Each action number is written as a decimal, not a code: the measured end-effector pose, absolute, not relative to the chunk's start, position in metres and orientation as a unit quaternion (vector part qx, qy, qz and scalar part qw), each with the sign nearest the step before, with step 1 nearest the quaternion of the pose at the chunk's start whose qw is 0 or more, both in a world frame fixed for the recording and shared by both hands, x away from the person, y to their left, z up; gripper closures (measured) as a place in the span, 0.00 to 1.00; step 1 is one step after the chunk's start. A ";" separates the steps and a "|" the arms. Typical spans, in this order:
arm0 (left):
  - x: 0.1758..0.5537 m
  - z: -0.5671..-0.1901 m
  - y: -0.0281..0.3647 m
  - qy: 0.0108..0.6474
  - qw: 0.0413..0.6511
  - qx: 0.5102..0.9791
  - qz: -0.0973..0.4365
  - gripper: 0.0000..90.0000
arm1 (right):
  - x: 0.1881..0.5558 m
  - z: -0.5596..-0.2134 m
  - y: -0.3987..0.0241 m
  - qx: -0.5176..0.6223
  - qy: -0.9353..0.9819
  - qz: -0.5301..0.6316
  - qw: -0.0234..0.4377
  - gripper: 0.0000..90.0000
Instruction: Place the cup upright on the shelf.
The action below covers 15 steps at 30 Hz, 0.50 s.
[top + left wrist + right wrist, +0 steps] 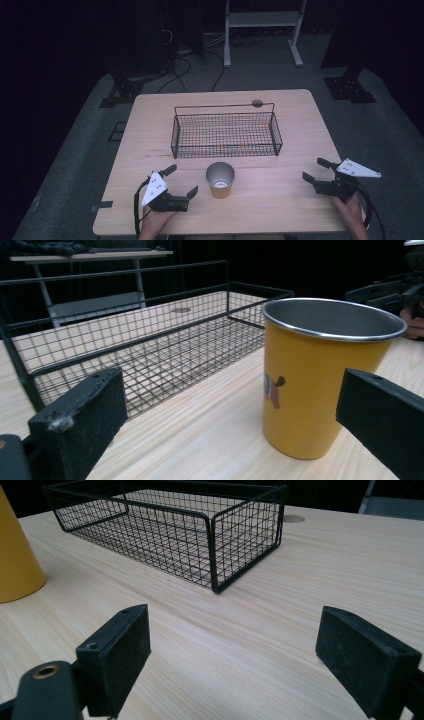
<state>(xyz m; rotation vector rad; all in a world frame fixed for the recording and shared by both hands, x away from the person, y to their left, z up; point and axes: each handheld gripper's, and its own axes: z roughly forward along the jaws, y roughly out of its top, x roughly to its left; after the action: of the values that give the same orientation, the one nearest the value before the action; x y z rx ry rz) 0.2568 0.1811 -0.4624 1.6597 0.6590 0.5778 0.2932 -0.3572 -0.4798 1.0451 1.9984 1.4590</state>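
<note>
Left gripper (181, 180) is sitting wide open near the table's front edge, yellow metal cup (220, 180) standing at its 3 o'clock, black wire basket (226, 135) behind it at 12. Right gripper (314, 169) is gaping too, well off right.

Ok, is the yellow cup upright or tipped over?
Upright. The yellow cup stands on its base on the table, its steel rim facing up, in front of the wire basket.

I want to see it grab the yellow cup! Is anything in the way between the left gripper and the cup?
No, nothing visible is in the way. The left gripper is open on the table, and only bare wood lies between it and the yellow cup. The wire basket sits behind the cup, not between them.
</note>
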 end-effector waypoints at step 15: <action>0.251 -0.463 0.166 0.248 0.595 0.729 0.231 0.00 | 0.293 -0.480 -0.357 0.380 0.724 0.530 0.225 0.15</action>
<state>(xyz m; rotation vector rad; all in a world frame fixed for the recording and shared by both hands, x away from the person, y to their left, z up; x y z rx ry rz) 0.2512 0.1663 -0.4627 1.6938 0.5753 0.5357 0.2932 -0.3573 -0.4799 1.0478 1.9970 1.4611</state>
